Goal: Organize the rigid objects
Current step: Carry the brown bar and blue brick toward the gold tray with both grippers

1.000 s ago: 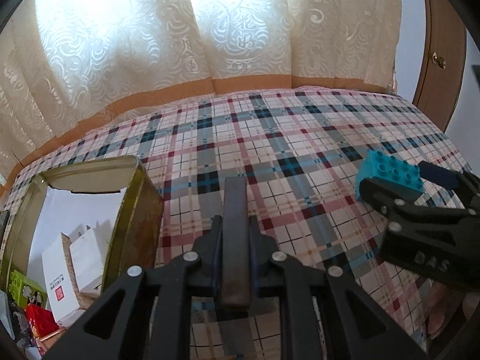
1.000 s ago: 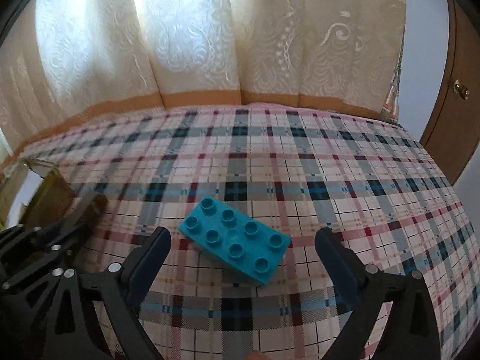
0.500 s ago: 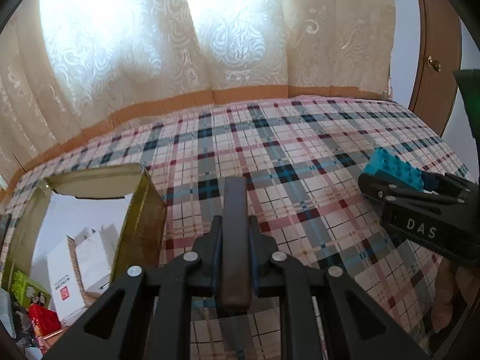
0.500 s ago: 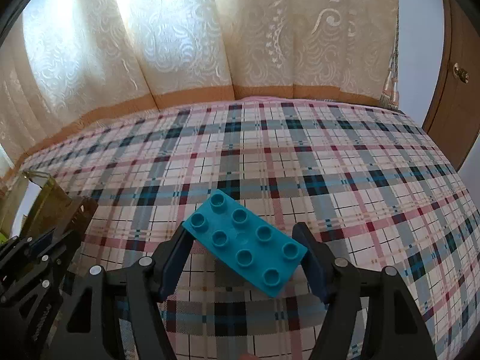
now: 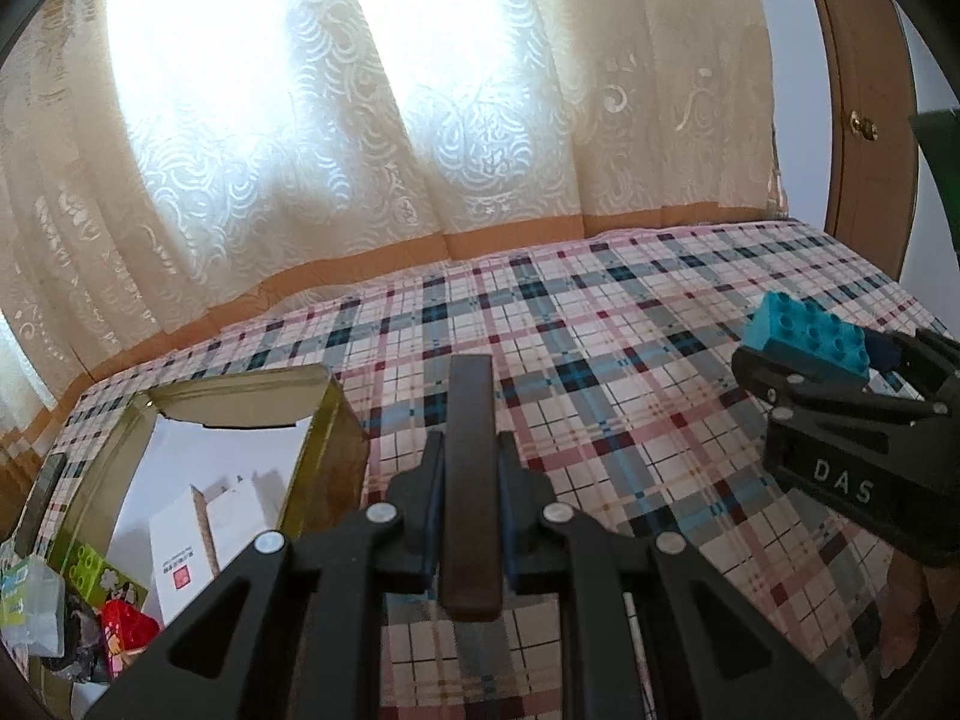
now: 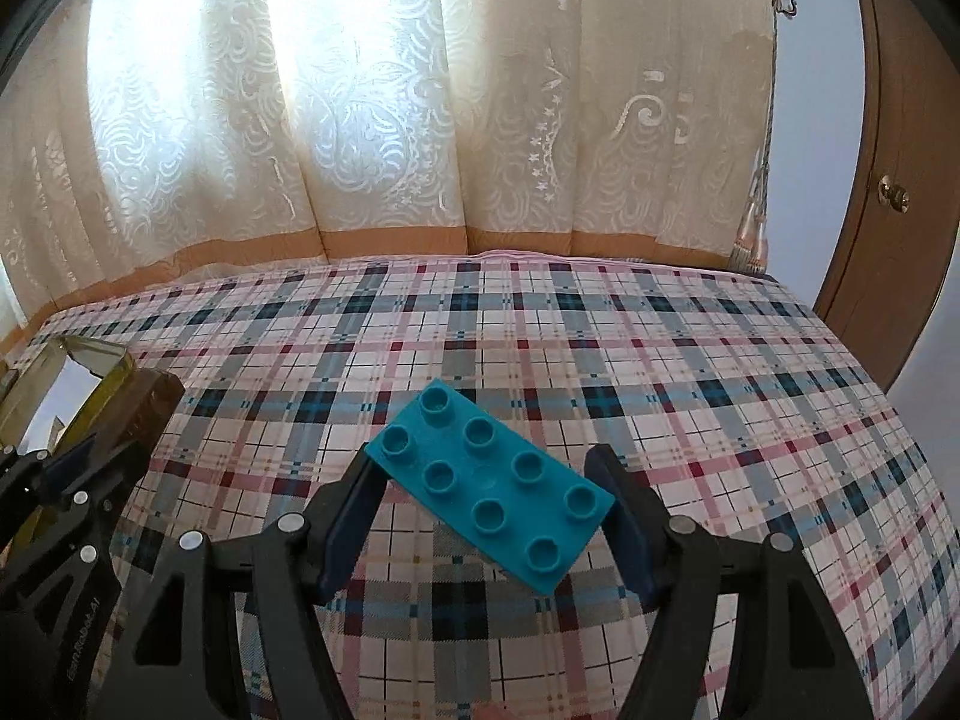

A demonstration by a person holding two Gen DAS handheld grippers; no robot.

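My right gripper (image 6: 489, 474) is shut on a teal studded toy brick (image 6: 492, 486) and holds it above the plaid-covered table (image 6: 720, 372). The brick sits diagonally between the jaws. It also shows in the left wrist view (image 5: 807, 339), at the right. My left gripper (image 5: 471, 450) is shut on a flat dark brown bar (image 5: 471, 480) that points forward. An open gold tin box (image 5: 327, 420) stands left of the left gripper and also shows in the right wrist view (image 6: 114, 369).
The tin holds white cartons (image 5: 198, 522), a green block (image 5: 90, 570) and a red toy (image 5: 123, 630). A dark phone-like slab (image 5: 39, 501) lies left of the tin. Lace curtains (image 6: 390, 120) hang behind the table and a wooden door (image 6: 894, 192) stands at the right.
My right gripper closed on the teal brick and lifted it off the cloth. Both grippers rose. The left gripper kept its hold on the brown bar.
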